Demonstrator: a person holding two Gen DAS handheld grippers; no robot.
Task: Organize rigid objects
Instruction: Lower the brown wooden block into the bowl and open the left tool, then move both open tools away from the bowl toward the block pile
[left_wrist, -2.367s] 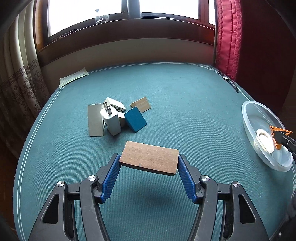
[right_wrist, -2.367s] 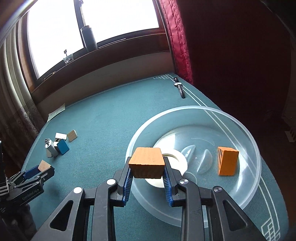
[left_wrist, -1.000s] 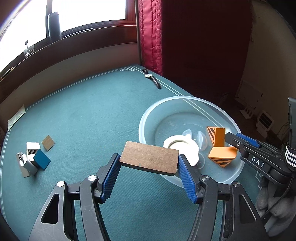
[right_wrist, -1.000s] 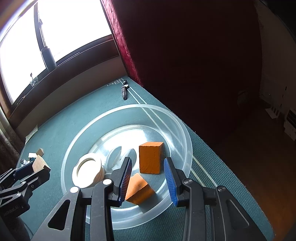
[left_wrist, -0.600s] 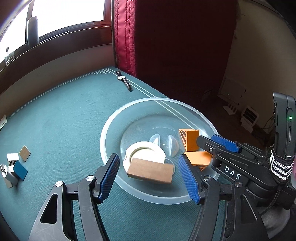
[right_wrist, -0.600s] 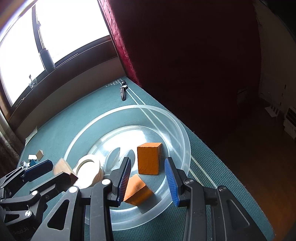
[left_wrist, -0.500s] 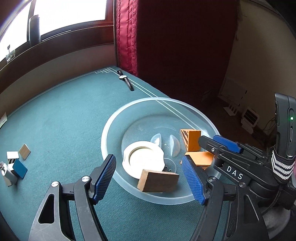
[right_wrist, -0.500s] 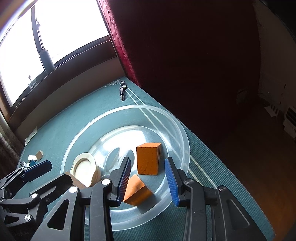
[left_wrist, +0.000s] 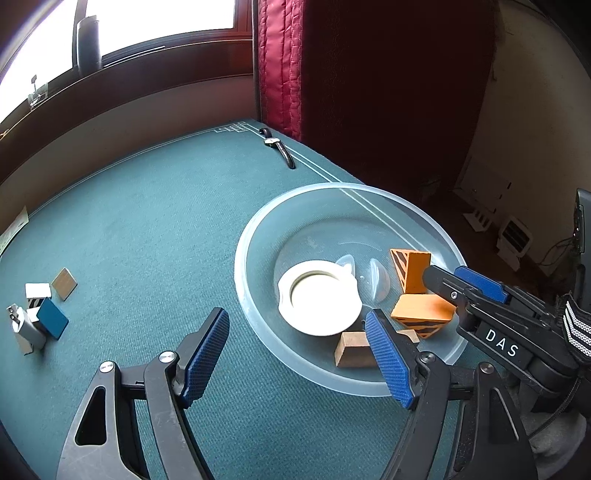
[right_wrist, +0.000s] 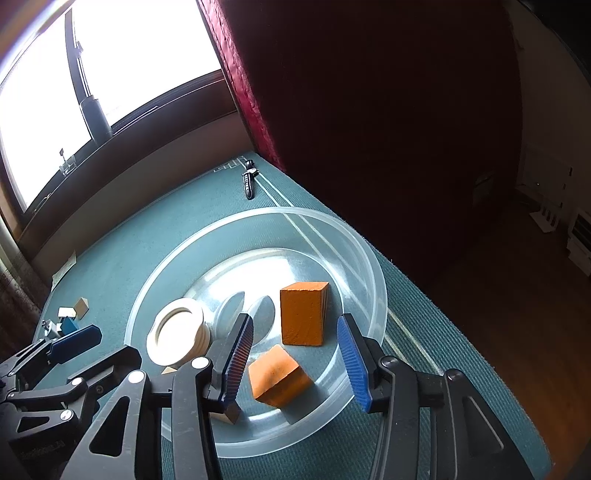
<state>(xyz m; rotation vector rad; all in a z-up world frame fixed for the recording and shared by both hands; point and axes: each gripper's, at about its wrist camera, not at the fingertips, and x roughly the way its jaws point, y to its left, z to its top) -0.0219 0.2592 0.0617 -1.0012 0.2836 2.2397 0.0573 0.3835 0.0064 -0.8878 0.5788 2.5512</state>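
We hold the left hand-held gripper (left_wrist: 297, 354) over the near rim of the clear bowl (left_wrist: 258, 332), jaws opening with nothing between them. The wooden block (left_wrist: 352, 353) lies inside the bowl beside the white ring (left_wrist: 319, 297). Our right hand-held gripper (right_wrist: 295, 363) hangs there too, jaws opening above two orange blocks (right_wrist: 277, 374).

A lived-in home room is showing here: a quilted red curtain (left_wrist: 280, 66) is hanging beside a wood-framed window (left_wrist: 155, 40), a green bordered cloth is covering the table (left_wrist: 155, 206), and a wristwatch (left_wrist: 279, 149) is lying on it.
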